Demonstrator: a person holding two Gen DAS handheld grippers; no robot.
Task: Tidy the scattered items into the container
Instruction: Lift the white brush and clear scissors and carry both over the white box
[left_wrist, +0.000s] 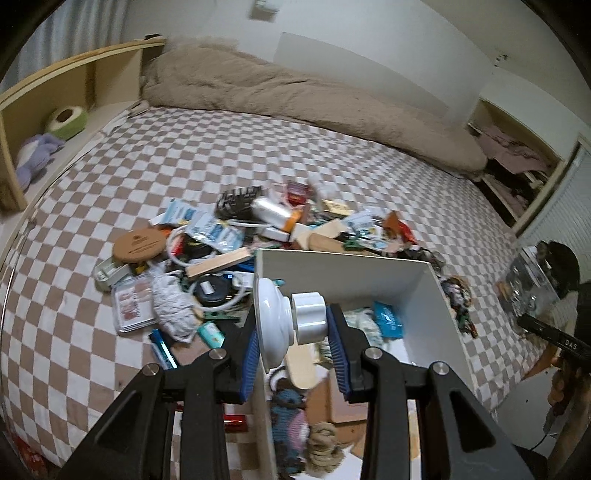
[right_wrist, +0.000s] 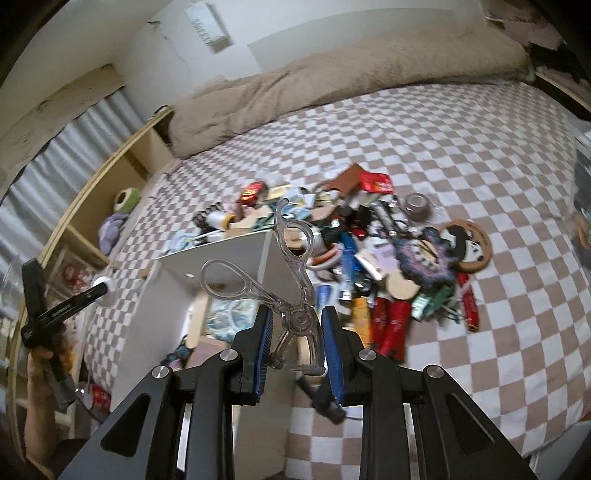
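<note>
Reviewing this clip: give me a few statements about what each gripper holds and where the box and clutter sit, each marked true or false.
1. The left gripper is shut on a white knobbed object. True.
2. The right gripper is empty. False: it holds clear-handled scissors.
3. The white box already holds items. True.
4. The clutter pile lies on a wooden floor. False: it lies on a checkered bedspread.
5. The scissors' handles point away from the camera. True.

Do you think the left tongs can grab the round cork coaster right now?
Probably not yet. The left tongs are shut on a white knob, so they are full. The cork coaster lies on top of the pile, uncovered, once the knob is dropped.
</note>
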